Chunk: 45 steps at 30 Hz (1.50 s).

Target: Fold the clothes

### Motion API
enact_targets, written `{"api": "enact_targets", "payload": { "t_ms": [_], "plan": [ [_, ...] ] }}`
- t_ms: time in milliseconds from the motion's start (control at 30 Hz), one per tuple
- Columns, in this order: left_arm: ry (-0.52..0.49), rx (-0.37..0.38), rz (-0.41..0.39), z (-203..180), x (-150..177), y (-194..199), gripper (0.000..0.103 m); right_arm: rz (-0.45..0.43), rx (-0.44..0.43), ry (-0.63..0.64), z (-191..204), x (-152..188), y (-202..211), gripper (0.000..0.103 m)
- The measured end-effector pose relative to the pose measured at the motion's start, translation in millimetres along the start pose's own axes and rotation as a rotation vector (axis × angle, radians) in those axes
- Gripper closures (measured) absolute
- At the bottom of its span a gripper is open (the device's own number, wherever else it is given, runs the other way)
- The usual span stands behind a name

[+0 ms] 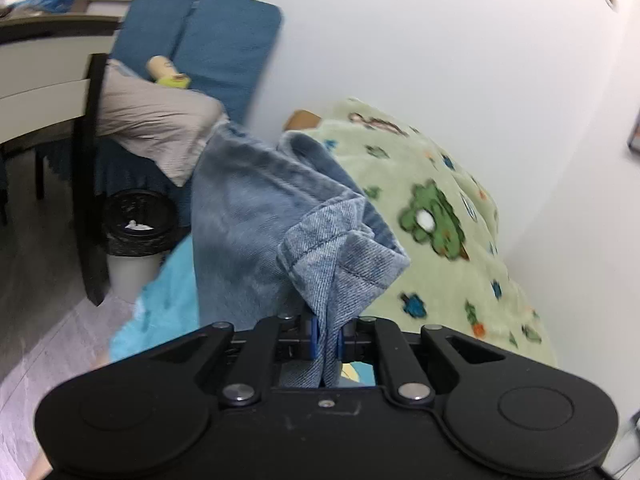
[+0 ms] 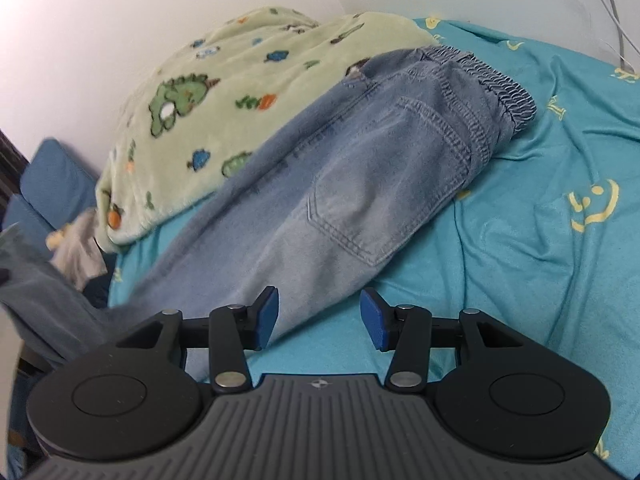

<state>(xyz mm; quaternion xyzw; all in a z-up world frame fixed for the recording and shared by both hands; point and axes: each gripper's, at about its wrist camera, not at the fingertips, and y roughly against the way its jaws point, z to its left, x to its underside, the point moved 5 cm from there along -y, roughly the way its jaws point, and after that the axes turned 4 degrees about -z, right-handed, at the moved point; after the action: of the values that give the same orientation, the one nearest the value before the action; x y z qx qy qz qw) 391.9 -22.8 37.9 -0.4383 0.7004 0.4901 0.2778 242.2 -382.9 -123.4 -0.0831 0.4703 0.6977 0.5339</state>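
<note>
Light blue jeans [image 2: 360, 168] lie across the teal bed sheet [image 2: 540, 240], the elastic waistband at the upper right and the legs running down to the left. My right gripper [image 2: 320, 316] hangs open just above the thigh part, nothing between its blue pads [image 2: 266, 316]. In the left wrist view my left gripper [image 1: 326, 336] is shut on the hem of a jeans leg [image 1: 340, 264], lifted off the bed, with the rest of the denim [image 1: 240, 220] hanging beyond it.
A green fleece blanket with dinosaur prints [image 2: 208, 100] is bunched against the white wall [image 1: 440, 40]. Off the bed's end are a blue chair [image 1: 224, 48] with a beige garment [image 1: 156, 128], a black bin [image 1: 138, 220] and a desk [image 1: 36, 76].
</note>
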Motion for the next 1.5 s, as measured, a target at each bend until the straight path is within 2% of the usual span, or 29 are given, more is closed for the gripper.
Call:
{"api": "enact_targets", "payload": {
  "t_ms": [300, 400, 633, 767, 833, 900, 1033, 1200, 1300, 1400, 1500],
  "plan": [
    [-0.099, 0.053, 0.064, -65.7, 85.4, -35.8, 0.096, -0.023, -0.044, -0.050, -8.5, -14.9, 8.1, 0.054],
    [-0.131, 0.073, 0.117, -78.5, 121.9, -48.0, 0.096, -0.025, -0.058, -0.069, -12.0, -18.6, 9.2, 0.054],
    [-0.298, 0.042, 0.249, -90.0, 192.7, -67.5, 0.096, 0.003, -0.078, -0.078, -15.3, -16.9, 2.3, 0.053],
    [-0.367, 0.041, 0.264, -90.8, 212.6, -65.9, 0.094, 0.020, -0.091, -0.061, -13.2, -14.3, -2.9, 0.053],
    [-0.399, 0.043, 0.271, -91.4, 214.8, -61.1, 0.088, 0.035, -0.098, -0.034, -9.0, -10.0, -7.4, 0.053],
    [-0.398, 0.064, 0.289, -90.9, 215.9, -54.1, 0.070, 0.050, -0.104, -0.002, -4.0, -5.2, -12.0, 0.053],
    [-0.404, 0.100, 0.294, -83.2, 212.6, -33.4, 0.057, 0.054, -0.139, 0.037, 6.4, 2.4, -15.3, 0.053],
    [-0.410, 0.074, 0.271, -51.1, 200.0, 4.1, 0.050, 0.038, -0.196, 0.030, 14.0, 7.6, -13.1, 0.053],
    [-0.407, 0.043, 0.231, -22.0, 185.5, 25.3, 0.045, 0.038, -0.235, 0.018, 20.2, 11.5, -13.6, 0.053],
    [-0.405, -0.011, 0.182, 9.2, 173.0, 39.0, 0.041, 0.034, -0.279, 0.024, 28.6, 16.6, -14.6, 0.053],
    [-0.358, -0.073, 0.170, 36.3, 163.9, 40.3, 0.041, 0.036, -0.321, 0.047, 37.6, 23.0, -15.8, 0.053]
  ]
}}
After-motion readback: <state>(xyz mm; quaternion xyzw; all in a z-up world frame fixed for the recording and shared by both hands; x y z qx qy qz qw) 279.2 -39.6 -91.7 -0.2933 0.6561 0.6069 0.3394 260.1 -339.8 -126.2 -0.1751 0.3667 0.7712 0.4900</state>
